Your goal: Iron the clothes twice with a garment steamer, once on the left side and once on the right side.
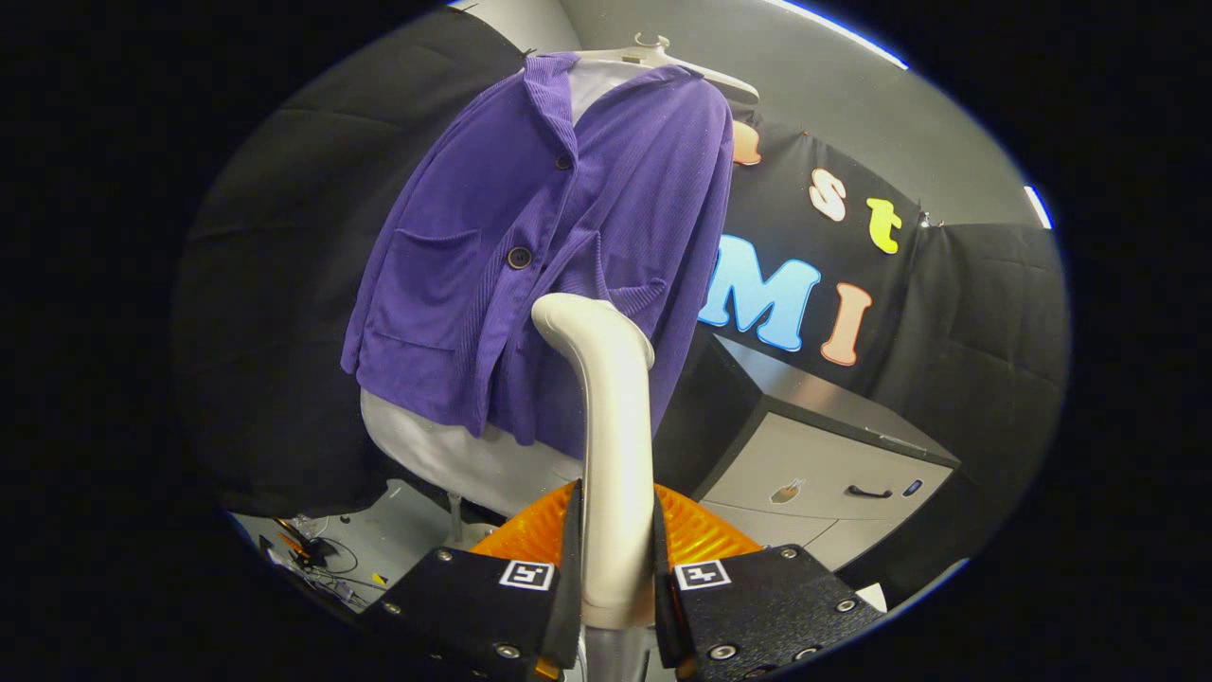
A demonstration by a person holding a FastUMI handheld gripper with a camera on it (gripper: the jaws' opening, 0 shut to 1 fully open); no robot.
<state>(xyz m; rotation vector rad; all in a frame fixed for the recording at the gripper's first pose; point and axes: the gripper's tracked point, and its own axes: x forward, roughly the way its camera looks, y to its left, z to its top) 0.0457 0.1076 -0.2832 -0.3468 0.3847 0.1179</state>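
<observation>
One purple jacket (pixel 544 256), on one hanger (pixel 663 55). Two dark buttons (pixel 519 257) visible on jacket front. Two patch pockets (pixel 431 275) on jacket's near panel, one above other; one more pocket on far panel. One garment steamer (pixel 611 417), cream neck, orange body. One hand-held gripper (pixel 614 578), two fingers (pixel 568 568), both pressed against steamer neck. One grey cabinet (pixel 824 464), two drawers, one handle (pixel 869 492).

A purple buttoned jacket (pixel 559 256) hangs on a pale hanger (pixel 663 59) over a white garment. The cream steamer (pixel 611 436) stands upright, clamped between the claw's (pixel 614 568) fingers, its curved head touching the jacket's lower front.
</observation>
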